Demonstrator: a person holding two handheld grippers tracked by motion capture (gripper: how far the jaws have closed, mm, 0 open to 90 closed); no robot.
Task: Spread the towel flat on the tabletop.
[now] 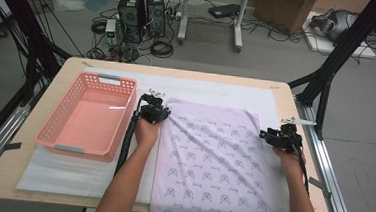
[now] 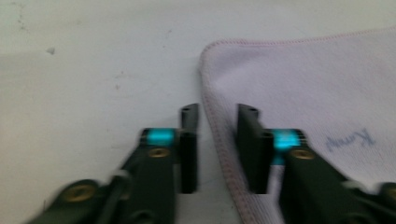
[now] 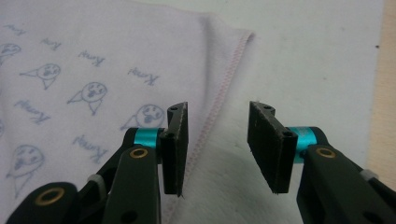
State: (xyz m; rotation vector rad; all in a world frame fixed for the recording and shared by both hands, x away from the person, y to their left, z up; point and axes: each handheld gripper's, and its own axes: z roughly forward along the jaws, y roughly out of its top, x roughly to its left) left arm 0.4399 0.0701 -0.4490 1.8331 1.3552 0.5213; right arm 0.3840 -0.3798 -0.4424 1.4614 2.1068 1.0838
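Observation:
A pale lilac towel (image 1: pixel 212 158) printed with small blue figures lies spread flat on the white mat, and its near end hangs over the table's front edge. My left gripper (image 1: pixel 154 108) sits at the towel's far left corner. In the left gripper view the gripper (image 2: pixel 218 116) is open, and the towel's (image 2: pixel 303 79) stitched left hem runs between its jaws without being pinched. My right gripper (image 1: pixel 274 137) is at the towel's far right corner. It (image 3: pixel 217 112) is open too, straddling the pink-stitched hem of the towel (image 3: pixel 93 60).
An empty pink plastic basket (image 1: pixel 125 116) stands on the left of the table, close beside my left hand. A white foam mat (image 1: pixel 61 170) covers most of the wooden tabletop (image 1: pixel 0 183). Black frame posts stand at both sides, and computers and cables are on the floor beyond.

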